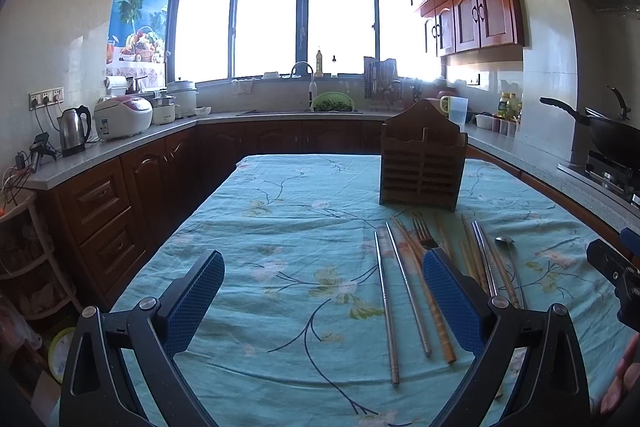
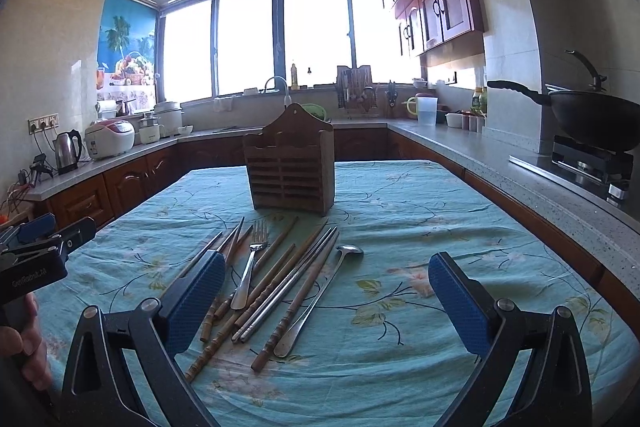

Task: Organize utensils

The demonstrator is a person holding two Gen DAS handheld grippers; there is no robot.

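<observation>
A brown wooden utensil holder (image 2: 290,167) stands upright on the floral teal tablecloth (image 2: 400,211); it also shows in the left wrist view (image 1: 422,163). In front of it lie loose utensils: a fork (image 2: 250,267), a spoon (image 2: 316,301), metal chopsticks (image 2: 288,287) and several bamboo chopsticks (image 2: 298,297). In the left wrist view two metal chopsticks (image 1: 386,307) lie left of the pile and the spoon (image 1: 510,259) at its right. My left gripper (image 1: 324,291) is open and empty, above the cloth left of the pile. My right gripper (image 2: 328,291) is open and empty, above the pile's near end.
Kitchen counters (image 2: 500,155) run around the table on three sides. A wok (image 2: 592,119) sits on a stove at the right. A kettle (image 1: 74,131) and rice cooker (image 1: 122,117) stand on the left counter. The other gripper's body shows at the left edge (image 2: 36,255).
</observation>
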